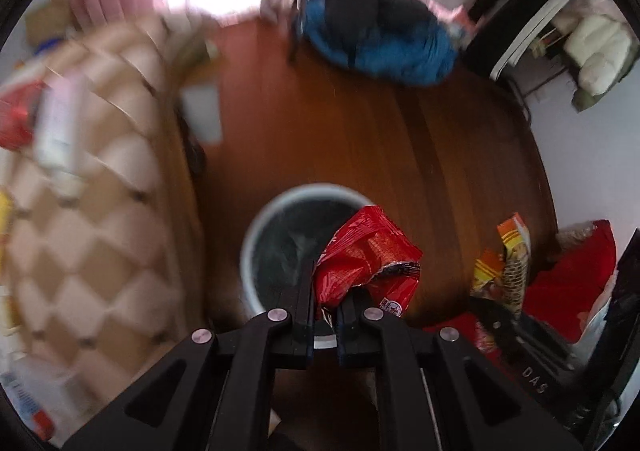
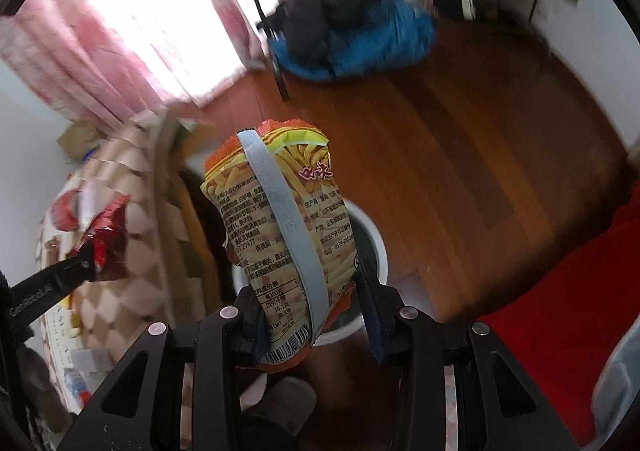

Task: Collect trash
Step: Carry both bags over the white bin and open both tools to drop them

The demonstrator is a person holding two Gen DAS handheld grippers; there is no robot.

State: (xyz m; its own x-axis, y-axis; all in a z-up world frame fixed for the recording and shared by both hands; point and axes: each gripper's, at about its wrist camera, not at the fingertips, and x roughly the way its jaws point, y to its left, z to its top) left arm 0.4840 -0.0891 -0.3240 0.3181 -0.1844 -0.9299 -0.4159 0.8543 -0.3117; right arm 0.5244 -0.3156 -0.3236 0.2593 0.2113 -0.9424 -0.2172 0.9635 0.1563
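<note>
My left gripper is shut on a crumpled red snack wrapper and holds it above the white-rimmed trash bin with a dark liner on the wooden floor. My right gripper is shut on an orange and yellow snack bag with a grey band across it, held over the same bin. The right gripper and its bag also show in the left wrist view. The left gripper with the red wrapper shows at the left of the right wrist view.
A table with a checkered cloth stands to the left with packets and a white bottle on it. A blue and black backpack lies on the floor ahead. A red cloth is at the right.
</note>
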